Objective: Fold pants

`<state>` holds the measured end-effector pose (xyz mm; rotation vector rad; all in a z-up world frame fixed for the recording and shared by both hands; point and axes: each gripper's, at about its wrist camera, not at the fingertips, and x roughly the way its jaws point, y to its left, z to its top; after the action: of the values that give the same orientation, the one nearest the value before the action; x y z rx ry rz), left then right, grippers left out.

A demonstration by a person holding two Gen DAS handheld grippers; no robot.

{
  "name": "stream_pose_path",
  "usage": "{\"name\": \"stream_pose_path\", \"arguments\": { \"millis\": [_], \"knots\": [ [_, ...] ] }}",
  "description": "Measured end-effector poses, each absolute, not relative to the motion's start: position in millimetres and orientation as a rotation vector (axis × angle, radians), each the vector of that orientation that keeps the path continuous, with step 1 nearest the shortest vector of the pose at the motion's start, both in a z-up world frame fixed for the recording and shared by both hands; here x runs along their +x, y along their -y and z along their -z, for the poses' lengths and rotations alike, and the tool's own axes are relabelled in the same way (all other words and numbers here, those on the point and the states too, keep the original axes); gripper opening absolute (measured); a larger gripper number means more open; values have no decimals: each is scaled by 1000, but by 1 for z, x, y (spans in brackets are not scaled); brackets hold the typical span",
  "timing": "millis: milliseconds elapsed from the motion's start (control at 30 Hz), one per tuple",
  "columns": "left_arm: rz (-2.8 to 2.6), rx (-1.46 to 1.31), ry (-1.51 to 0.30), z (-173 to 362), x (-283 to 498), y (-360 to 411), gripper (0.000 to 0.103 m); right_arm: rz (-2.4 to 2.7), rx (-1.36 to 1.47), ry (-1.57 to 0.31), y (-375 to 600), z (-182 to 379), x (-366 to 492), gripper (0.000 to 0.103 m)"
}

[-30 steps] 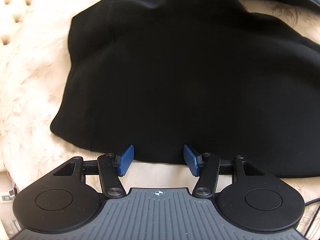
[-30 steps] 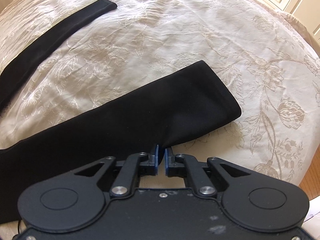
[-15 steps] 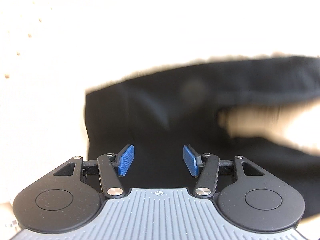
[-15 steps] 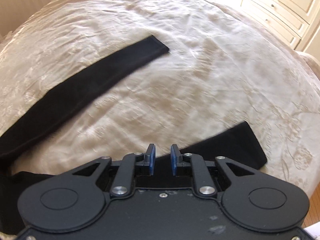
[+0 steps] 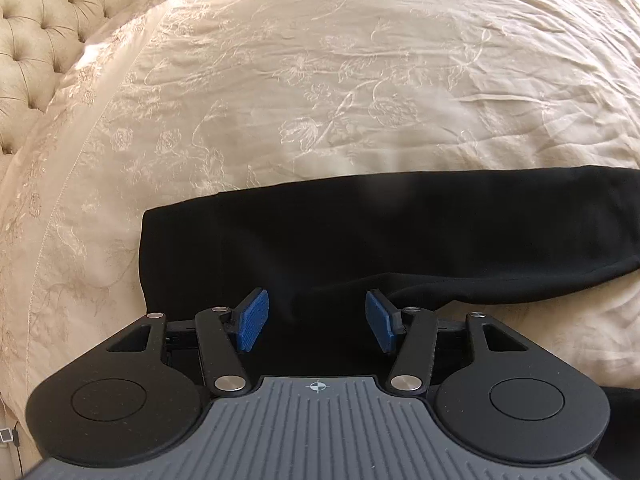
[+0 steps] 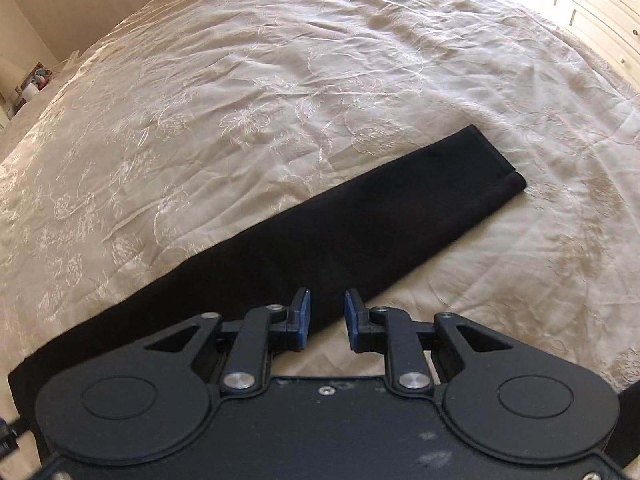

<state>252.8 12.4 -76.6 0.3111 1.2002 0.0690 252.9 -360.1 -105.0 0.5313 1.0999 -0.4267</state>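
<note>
Black pants [image 5: 400, 240] lie flat on a cream embroidered bedspread [image 5: 320, 80]. In the left wrist view the waist end is at the left and a leg runs off to the right. My left gripper [image 5: 316, 326] is open and empty, just above the waist part. In the right wrist view one long leg [image 6: 360, 224] stretches to its hem at the right. My right gripper [image 6: 326, 318] is open and empty, at the leg's near edge. A second piece of black cloth [image 6: 628, 428] shows at the lower right.
A tufted cream headboard [image 5: 36, 40] stands at the far left. White cabinet doors [image 6: 600, 4] are at the far right beyond the bed. Small items sit on a shelf [image 6: 34, 80] at the far left.
My right gripper opened and let go of the near leg, then rose toward the far leg. My left gripper lifted away from the waist and stayed open.
</note>
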Motion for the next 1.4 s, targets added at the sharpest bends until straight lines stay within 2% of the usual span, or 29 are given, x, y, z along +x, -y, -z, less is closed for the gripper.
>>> {"name": "stream_pose_path", "arguments": {
  "millis": [300, 533, 633, 700, 767, 800, 833, 1067, 1233, 1400],
  "knots": [
    [-121, 287, -1259, 93, 274, -31, 53, 544, 655, -1112, 386, 142, 352, 28],
    [-165, 299, -1289, 125, 299, -37, 53, 726, 665, -1284, 400, 191, 397, 30],
    [-178, 282, -1305, 133, 300, -37, 53, 760, 658, -1357, 401, 221, 401, 28],
    [-179, 254, -1315, 134, 299, -39, 53, 764, 617, -1340, 396, 225, 399, 28],
    [-172, 240, -1318, 132, 300, -39, 53, 756, 582, -1339, 390, 223, 397, 23],
    [-164, 234, -1315, 131, 301, -40, 53, 751, 568, -1338, 389, 223, 395, 5],
    [-161, 231, -1309, 129, 302, -40, 53, 742, 565, -1337, 389, 221, 392, 2],
    [-129, 180, -1275, 113, 321, -42, 53, 644, 659, -1218, 399, 172, 324, 2],
    [-95, 116, -1280, 106, 331, -41, 53, 596, 686, -1198, 391, 135, 257, 2],
    [-67, 11, -1313, 106, 341, -42, 53, 604, 747, -1216, 376, 131, 197, 2]
  ]
}}
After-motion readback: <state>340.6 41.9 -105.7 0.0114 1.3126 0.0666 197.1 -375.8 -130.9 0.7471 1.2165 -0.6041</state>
